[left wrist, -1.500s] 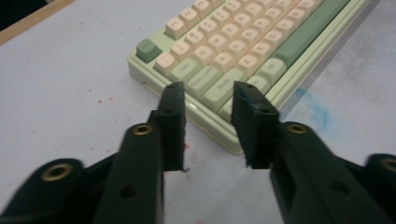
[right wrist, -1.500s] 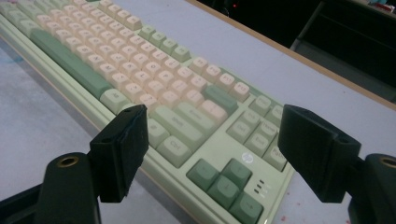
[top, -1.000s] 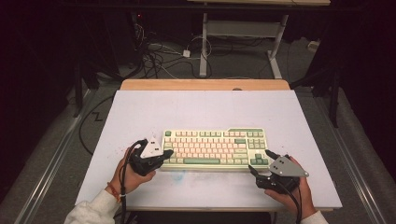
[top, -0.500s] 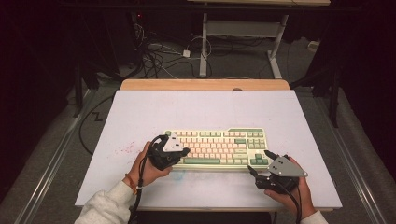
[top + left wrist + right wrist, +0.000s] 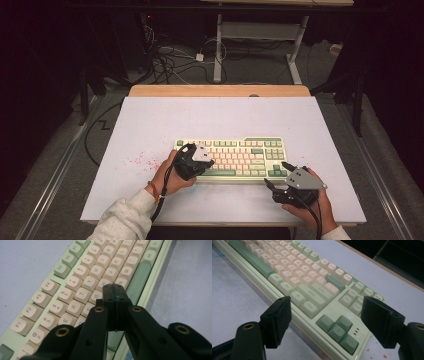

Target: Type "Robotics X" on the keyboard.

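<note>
I see the keyboard (image 5: 232, 159) lying flat on the white surface (image 5: 220, 115), a little below the centre of the high view, with its long side running left to right. My left gripper (image 5: 206, 162) has moved to the right since the earlier frames: one second ago it was at the keyboard's left end, and now it is over the left part of the keys. In the left gripper view its two jaws are pressed together with nothing between them, and the tip (image 5: 113, 293) is just above the letter keys near G and N; I cannot tell if it touches a key. My right gripper (image 5: 276, 176) has stayed at the same place, at the lower right corner of the keyboard. Its jaws are spread wide in the right gripper view (image 5: 324, 322), holding nothing, with the arrow keys (image 5: 338, 328) between them farther off. Some small red marks (image 5: 140, 161) are on the surface left of the keyboard.
</note>
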